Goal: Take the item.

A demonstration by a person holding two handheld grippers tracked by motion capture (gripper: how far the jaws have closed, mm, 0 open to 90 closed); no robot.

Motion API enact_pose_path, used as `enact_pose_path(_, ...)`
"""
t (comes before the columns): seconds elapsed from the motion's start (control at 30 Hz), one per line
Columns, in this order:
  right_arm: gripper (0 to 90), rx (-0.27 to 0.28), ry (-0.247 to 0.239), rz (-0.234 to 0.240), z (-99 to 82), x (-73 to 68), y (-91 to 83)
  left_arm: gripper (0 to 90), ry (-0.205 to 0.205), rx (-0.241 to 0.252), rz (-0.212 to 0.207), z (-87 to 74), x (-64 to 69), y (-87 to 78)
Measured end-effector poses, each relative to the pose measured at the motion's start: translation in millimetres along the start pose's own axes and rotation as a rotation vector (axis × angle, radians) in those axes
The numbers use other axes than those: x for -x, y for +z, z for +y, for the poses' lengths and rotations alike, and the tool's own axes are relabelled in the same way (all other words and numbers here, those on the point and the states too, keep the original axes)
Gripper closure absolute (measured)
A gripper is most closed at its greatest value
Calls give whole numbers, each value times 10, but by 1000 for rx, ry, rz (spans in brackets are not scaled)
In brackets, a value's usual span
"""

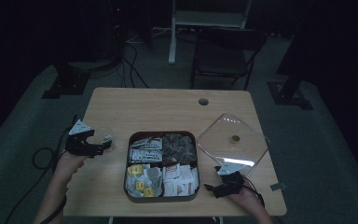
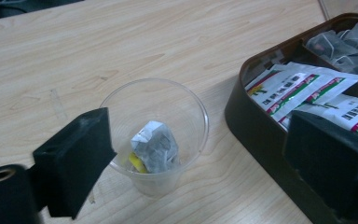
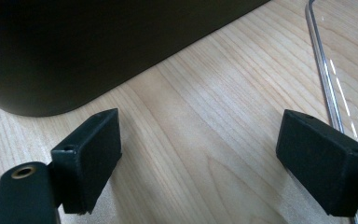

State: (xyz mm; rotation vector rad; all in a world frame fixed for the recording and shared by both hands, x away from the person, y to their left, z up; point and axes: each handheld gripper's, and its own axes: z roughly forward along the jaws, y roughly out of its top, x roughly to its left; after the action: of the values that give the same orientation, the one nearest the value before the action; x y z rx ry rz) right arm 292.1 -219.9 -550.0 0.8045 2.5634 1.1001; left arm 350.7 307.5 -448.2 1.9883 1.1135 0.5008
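A clear plastic cup (image 2: 186,100) stands on the wooden table (image 2: 121,42), left of a dark brown compartment box (image 2: 256,135). Inside the cup lies a grey tea bag (image 2: 154,147) with a yellow tag. My left gripper (image 2: 205,163) hovers just above the cup, open, nothing between its pads. In the high view the left gripper (image 1: 103,144) is left of the box (image 1: 162,198), which holds sachets and tea bags. My right gripper (image 1: 213,189) sits low by the box's front right corner, open and empty. Its own view shows the right gripper (image 3: 214,158) over bare wood beside the box wall (image 3: 98,42).
A clear square lid (image 1: 233,126) with a gold knob (image 1: 234,139) lies right of the box; its edge (image 3: 326,70) runs close to my right gripper. A cable hole (image 1: 203,101) is at the table's far side. A chair (image 1: 226,51) stands beyond the table.
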Motion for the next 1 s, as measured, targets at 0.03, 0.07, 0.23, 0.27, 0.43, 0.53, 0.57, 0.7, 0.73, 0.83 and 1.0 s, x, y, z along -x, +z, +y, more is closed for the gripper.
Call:
enact_pose_path(0.03,134,0,0,0,0,0,0,21,-9,-3,-7,-7,7,-22)
enact_pose_path(0.07,134,0,0,0,0,0,0,21,-9,3,-8,-13,16,-32)
enact_pose_path(0.23,134,0,0,0,0,0,0,21,-5,23,1,-61,56,-75)
enact_pose_path(0.27,134,-1,-1,0,0,0,-1,21,-4,25,3,-75,64,-84)
enact_pose_path(0.43,134,1,0,0,0,-1,1,21,-1,42,-3,-144,97,-118)
enact_pose_path(0.53,134,1,0,0,0,0,1,21,4,53,-9,-193,121,-143)
enact_pose_path(0.57,134,1,0,0,0,0,1,21,4,61,-8,-207,131,-151)
enact_pose_path(0.7,134,1,0,0,0,0,1,21,23,80,-26,-273,201,-198)
enact_pose_path(0.73,134,1,0,0,0,0,1,21,23,80,-26,-273,201,-198)
enact_pose_path(0.83,134,0,2,0,0,-1,0,21,35,88,-37,-317,244,-219)
enact_pose_path(1.0,134,1,0,0,0,0,1,21,47,106,-55,-393,304,-263)
